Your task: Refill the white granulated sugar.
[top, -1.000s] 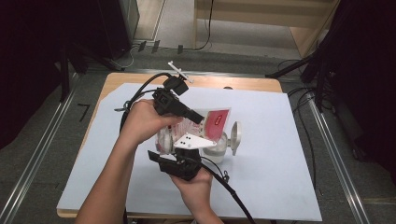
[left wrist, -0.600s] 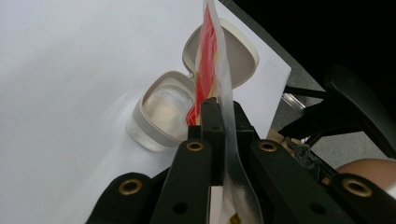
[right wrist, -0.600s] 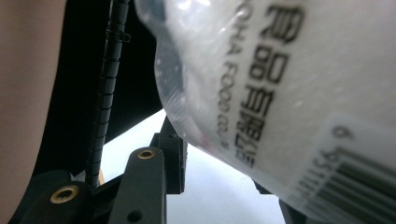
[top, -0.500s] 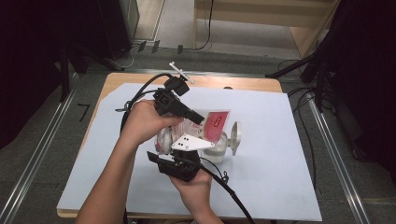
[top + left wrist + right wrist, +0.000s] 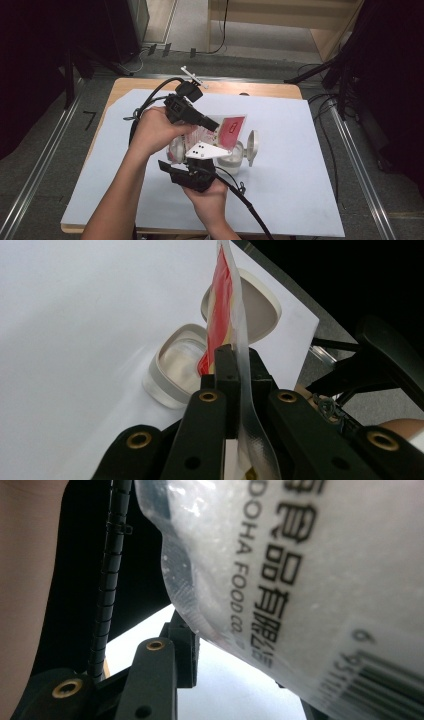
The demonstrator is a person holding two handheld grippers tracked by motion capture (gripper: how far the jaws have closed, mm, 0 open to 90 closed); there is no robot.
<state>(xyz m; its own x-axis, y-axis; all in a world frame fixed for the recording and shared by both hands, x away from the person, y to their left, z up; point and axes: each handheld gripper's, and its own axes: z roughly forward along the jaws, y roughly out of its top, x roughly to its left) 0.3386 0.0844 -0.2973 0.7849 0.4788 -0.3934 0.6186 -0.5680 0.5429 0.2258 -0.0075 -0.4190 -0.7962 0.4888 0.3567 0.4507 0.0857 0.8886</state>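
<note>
Holding a flat plastic packet (image 5: 227, 131) above the middle of the white-covered table (image 5: 300, 190), the left gripper (image 5: 214, 125) has its jaws pressed fully together on the packet's edge. In the left gripper view the packet (image 5: 227, 305) stands on edge between the two black jaws, thin and sealed at the rim, with a red and cream printed face on one side and a clear, glossy border running down into the clamp.

The right gripper (image 5: 200, 157) sits just below the packet, close to the person's side of the table, with its grey plate facing up. In the right gripper view the packet (image 5: 310, 580) lies very close to the lens: translucent white film, black printed characters, the Latin letters "FOOD CO" and part of a barcode at the lower right. One black jaw rises at the lower left beside the film; the other is hidden behind it, so whether this gripper presses on the packet cannot be told.

Directly under the packet stands a clear container (image 5: 175, 365) with a cream rim, open, its cream lid (image 5: 255, 305) tilted up beside it.
</note>
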